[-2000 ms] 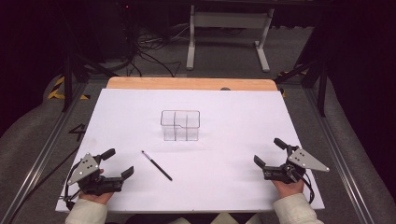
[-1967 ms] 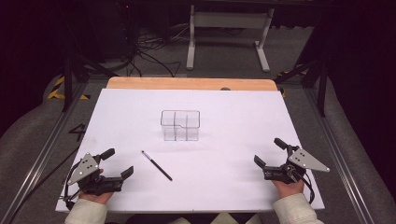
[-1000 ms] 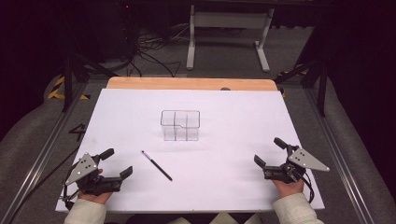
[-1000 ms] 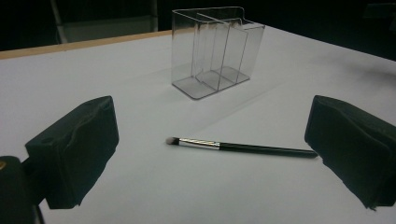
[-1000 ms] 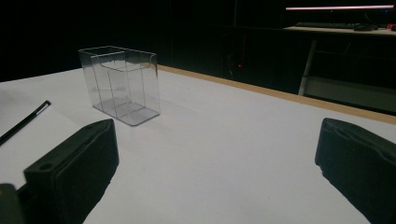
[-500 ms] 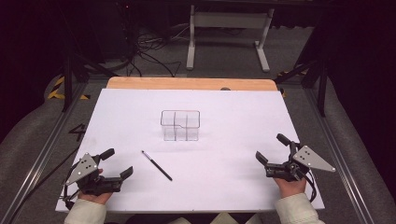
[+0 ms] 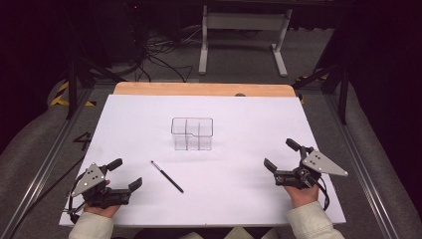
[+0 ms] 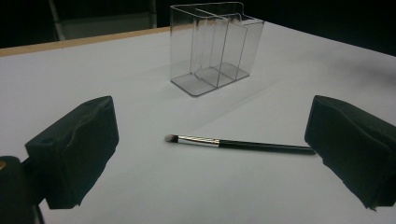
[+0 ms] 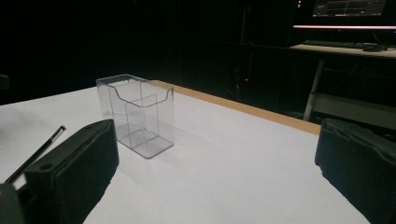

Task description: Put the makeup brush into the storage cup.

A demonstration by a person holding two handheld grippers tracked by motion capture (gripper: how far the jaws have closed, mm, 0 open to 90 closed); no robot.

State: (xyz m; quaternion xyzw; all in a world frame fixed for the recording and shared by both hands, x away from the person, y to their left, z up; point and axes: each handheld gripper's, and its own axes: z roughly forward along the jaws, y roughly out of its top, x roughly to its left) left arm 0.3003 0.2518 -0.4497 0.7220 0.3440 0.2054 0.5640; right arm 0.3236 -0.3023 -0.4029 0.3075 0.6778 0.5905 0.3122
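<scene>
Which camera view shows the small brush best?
The left gripper view: the brush lies close, with bristle tip and silver ferrule clear. The high view shows a thin dark line; the right gripper view shows one end beside a jaw.

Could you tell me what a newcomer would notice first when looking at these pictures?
Probably the clear plastic organizer, standing upright and empty near the middle of the white table. Next, the thin black makeup brush lying flat in front of it, nearer the left gripper. Both that and the right gripper rest open at the near edge.
</scene>
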